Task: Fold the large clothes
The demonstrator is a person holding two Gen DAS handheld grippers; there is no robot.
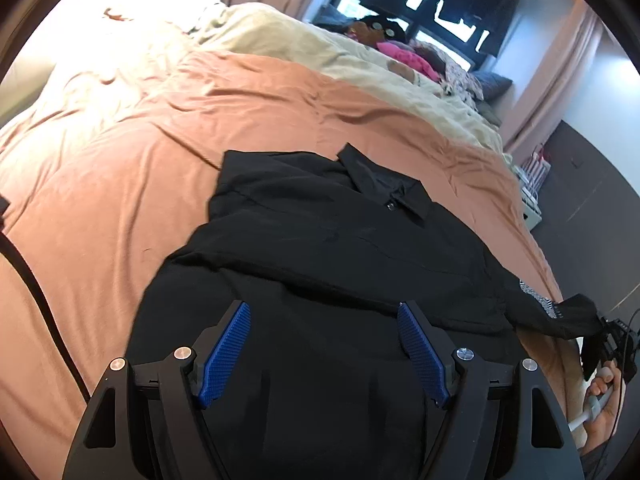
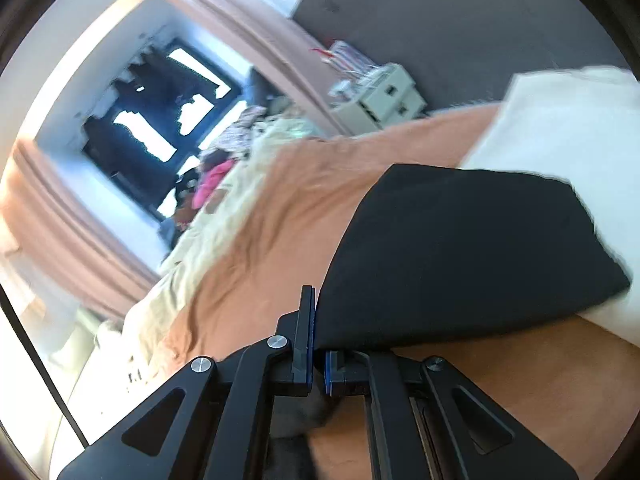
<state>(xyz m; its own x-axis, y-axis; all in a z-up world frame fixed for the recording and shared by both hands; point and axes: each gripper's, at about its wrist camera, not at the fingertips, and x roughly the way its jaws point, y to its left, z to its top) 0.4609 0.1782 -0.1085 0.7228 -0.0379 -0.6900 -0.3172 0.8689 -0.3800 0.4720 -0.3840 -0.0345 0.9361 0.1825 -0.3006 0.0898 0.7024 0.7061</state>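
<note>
1. Left gripper [image 1: 324,340] jaws wide apart, holding nothing, hovering over black shirt [image 1: 320,248] spread on bed [image 1: 120,184].
2. Right gripper [image 2: 316,344] clamped on sleeve [image 2: 460,256], lifted ahead of it, likely to fold inward.

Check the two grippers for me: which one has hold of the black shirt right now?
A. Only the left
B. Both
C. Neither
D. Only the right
D. In the right wrist view the right gripper has its fingers closed on black fabric of the black shirt, while in the left wrist view the left gripper hangs over the shirt with its fingers spread wide, gripping nothing.
</note>
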